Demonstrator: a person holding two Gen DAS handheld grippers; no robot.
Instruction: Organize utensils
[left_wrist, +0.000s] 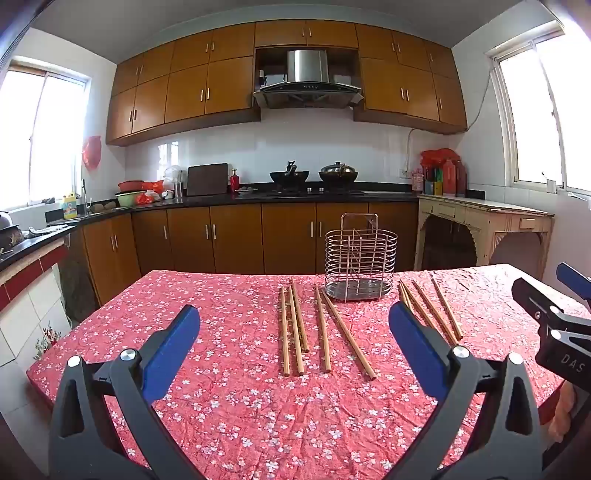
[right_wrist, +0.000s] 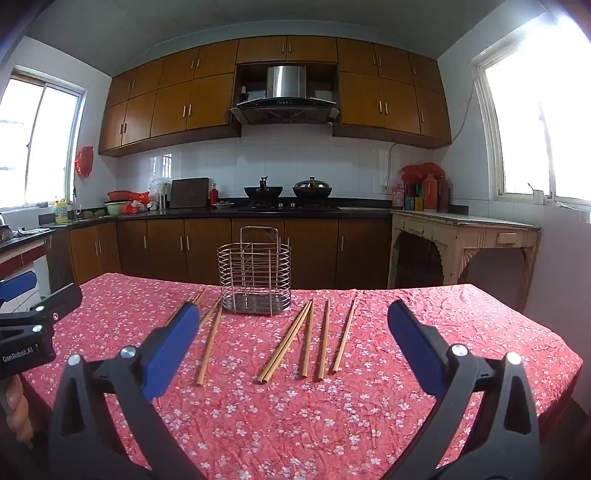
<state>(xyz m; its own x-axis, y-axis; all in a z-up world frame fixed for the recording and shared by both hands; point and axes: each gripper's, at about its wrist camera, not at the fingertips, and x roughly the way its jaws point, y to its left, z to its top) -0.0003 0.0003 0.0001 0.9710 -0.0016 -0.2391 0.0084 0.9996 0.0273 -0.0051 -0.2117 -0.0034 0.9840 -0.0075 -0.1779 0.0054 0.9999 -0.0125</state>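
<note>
Chopsticks lie flat on the red flowered tablecloth (left_wrist: 229, 406), in two loose groups either side of a wire utensil holder (left_wrist: 360, 256) that stands upright near the far edge of the table. In the left wrist view the left group of chopsticks (left_wrist: 295, 332) counts five sticks, their long axes running roughly from the near side toward the far side; three lie close together and nearly parallel, while the two on the right of that group slant, their far ends close to the holder's metal base. The right group of chopsticks (right_wrist: 314, 339) lies on the other side of the holder, also lengthwise toward the far edge, fanning slightly apart at the near ends; two of them touch along their length. None stands in the holder.

The left gripper (left_wrist: 293, 328) hovers above the cloth on the near side, tilted a little downward, its blue-padded jaws spread wide with nothing between them. The right gripper (right_wrist: 293, 330) hangs likewise over the near part of the table, tipped slightly down, jaws wide apart and empty. A person's hand (right_wrist: 16, 410) grips the left gripper's handle at the edge of the right wrist view.

Behind the table runs a kitchen counter (right_wrist: 184, 212) with wooden cabinets.
</note>
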